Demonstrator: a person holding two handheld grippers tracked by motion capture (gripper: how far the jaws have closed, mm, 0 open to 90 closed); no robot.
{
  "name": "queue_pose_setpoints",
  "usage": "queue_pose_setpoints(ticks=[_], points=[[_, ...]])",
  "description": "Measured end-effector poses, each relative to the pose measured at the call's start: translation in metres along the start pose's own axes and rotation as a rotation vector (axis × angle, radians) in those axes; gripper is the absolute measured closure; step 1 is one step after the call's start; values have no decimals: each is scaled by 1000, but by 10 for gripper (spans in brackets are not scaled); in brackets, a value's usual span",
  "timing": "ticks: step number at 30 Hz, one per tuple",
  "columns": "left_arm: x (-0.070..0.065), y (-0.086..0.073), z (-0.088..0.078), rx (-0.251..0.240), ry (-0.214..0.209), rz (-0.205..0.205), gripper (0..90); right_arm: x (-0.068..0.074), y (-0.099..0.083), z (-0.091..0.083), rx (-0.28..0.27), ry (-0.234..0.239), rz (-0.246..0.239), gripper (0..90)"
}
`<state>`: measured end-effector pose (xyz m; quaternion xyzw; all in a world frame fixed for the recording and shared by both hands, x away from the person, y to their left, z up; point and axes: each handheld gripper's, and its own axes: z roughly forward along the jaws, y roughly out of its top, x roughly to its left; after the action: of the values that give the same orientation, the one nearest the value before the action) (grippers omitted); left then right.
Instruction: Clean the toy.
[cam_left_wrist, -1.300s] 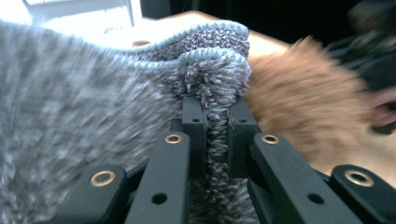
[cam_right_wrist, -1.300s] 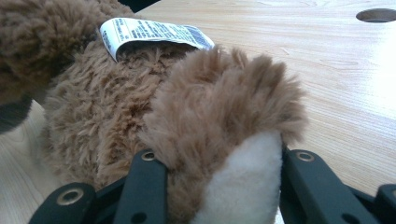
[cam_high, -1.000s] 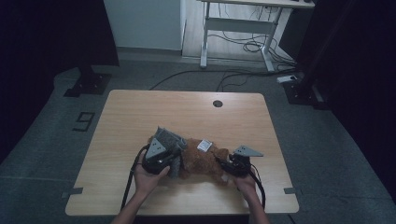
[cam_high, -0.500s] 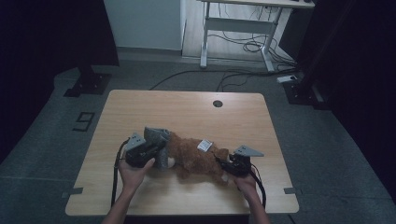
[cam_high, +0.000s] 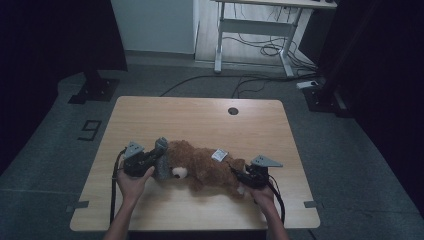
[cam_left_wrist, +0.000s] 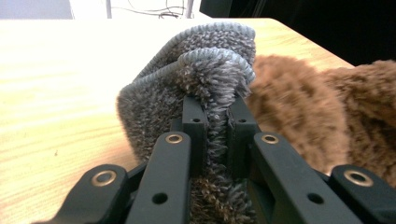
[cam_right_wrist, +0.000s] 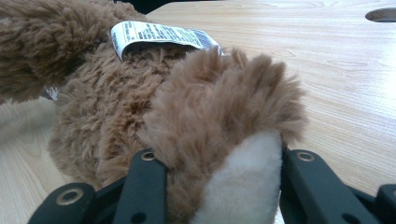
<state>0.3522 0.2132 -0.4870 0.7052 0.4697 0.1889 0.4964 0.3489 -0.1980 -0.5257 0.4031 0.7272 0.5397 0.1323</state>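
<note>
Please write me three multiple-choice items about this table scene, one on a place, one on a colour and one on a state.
1. Where does the brown plush toy animal lie?
A. on the floor
B. on the light wooden table, between the two claws
C. on the far white desk

2. What colour is the fuzzy cloth piece in the left claw?
A. grey
B. red
C. yellow

3. What is the right claw doing?
A. hanging open above the table
B. lying empty on the table
C. shut on the toy's brown paw with the cream sole

Answers:
1 B: the high view shows it lying on the tabletop between both hands.
2 A: the left gripper view shows grey pile with a stitched rim.
3 C: the right gripper view shows the paw squeezed between its jaws.
</note>
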Motion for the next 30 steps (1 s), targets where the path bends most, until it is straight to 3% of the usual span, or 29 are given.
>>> queue_pose_setpoints(ticks=[3,5,9,11,17,19,21,25,28,30], points=[[3,-2,-1,6,-8,-20,813,1,1,0,3,-3,-12,647],[-1,2,-6,-10,-16,-13,813,1,1,0,3,-4,-21,647],[-22,15,-13,-34,-20,58,812,1,1,2,-9,14,-20,646],[-32,21,-11,-36,-33,75,812,-1,0,1,-12,26,-8,644],[-66,52,6,-27,-107,122,812,-3,-1,1,-19,37,10,643],[-79,62,13,-30,-114,152,812,-3,-1,1,-19,37,10,643],[-88,68,24,-20,-129,154,812,-3,-2,1,-21,38,14,643],[-90,64,52,53,-157,118,812,-3,-3,1,-24,39,20,642],[-83,48,67,119,-122,128,812,-4,-3,1,-25,45,27,640],[-75,38,68,114,-124,107,813,-4,-3,1,-27,59,38,638]])
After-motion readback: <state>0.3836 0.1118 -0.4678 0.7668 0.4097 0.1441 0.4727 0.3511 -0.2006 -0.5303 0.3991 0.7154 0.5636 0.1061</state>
